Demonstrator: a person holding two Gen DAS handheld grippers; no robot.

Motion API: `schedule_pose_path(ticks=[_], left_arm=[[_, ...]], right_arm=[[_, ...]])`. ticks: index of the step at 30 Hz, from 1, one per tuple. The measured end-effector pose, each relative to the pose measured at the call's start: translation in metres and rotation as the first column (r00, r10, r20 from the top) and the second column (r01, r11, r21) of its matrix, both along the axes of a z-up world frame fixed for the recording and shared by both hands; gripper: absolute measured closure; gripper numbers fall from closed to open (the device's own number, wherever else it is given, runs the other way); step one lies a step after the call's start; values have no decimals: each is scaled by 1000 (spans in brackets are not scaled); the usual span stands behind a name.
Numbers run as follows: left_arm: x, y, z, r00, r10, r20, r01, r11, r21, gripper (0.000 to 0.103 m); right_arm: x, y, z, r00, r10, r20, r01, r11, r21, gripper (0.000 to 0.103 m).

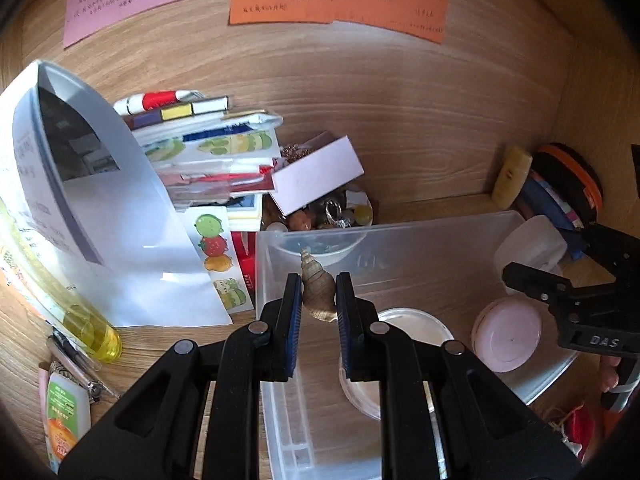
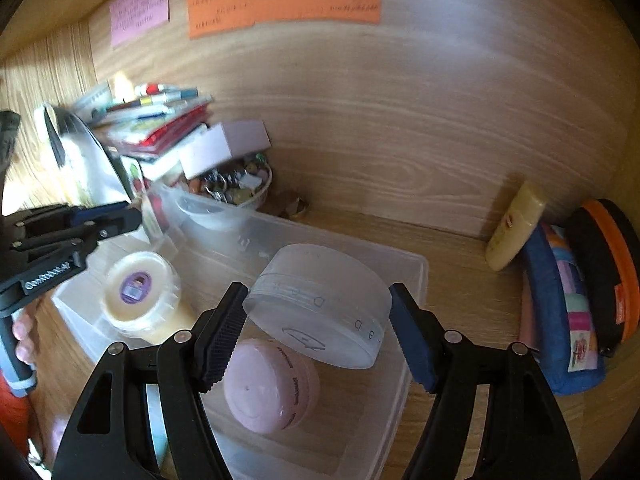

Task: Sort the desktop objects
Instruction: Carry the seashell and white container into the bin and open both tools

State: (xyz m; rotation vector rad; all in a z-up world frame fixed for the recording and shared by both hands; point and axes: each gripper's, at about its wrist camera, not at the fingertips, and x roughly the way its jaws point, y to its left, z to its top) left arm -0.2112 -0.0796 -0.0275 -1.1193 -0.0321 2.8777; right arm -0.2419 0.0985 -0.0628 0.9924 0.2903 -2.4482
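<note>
My left gripper point(image 1: 318, 300) is shut on a brown spiral seashell point(image 1: 318, 286) and holds it over the left end of a clear plastic bin point(image 1: 400, 236). My right gripper point(image 2: 316, 320) is shut on a frosted white round case point(image 2: 320, 304), tilted above the bin point(image 2: 416, 276). In the bin lie a pink round case point(image 2: 270, 386) and a cream tape roll point(image 2: 138, 292). The pink case point(image 1: 506, 334), the white case point(image 1: 530, 246) and the right gripper point(image 1: 576, 300) also show in the left wrist view. The left gripper point(image 2: 68, 236) shows at the left of the right wrist view.
A stack of booklets and sticker sheets point(image 1: 208, 156) and a white folder point(image 1: 100, 208) stand left of the bin. A bowl of trinkets point(image 2: 236, 188) with a pink box point(image 2: 226, 146) on it sits behind. A yellow tube point(image 2: 516, 232) and pouches point(image 2: 568, 304) lie right. A yellow bottle point(image 1: 96, 336) lies front left.
</note>
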Motion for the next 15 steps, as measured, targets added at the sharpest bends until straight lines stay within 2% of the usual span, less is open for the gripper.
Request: schedule_pose_path(ticks=[8, 15], left_arm=[[-3, 4, -13, 999, -23, 33, 23, 1000, -16, 87], [-2, 4, -15, 999, -24, 31, 24, 1000, -11, 87]], right_arm=[[-10, -3, -14, 999, -12, 45, 11, 1000, 29, 35], [-2, -14, -20, 998, 33, 61, -37, 997, 68, 35]])
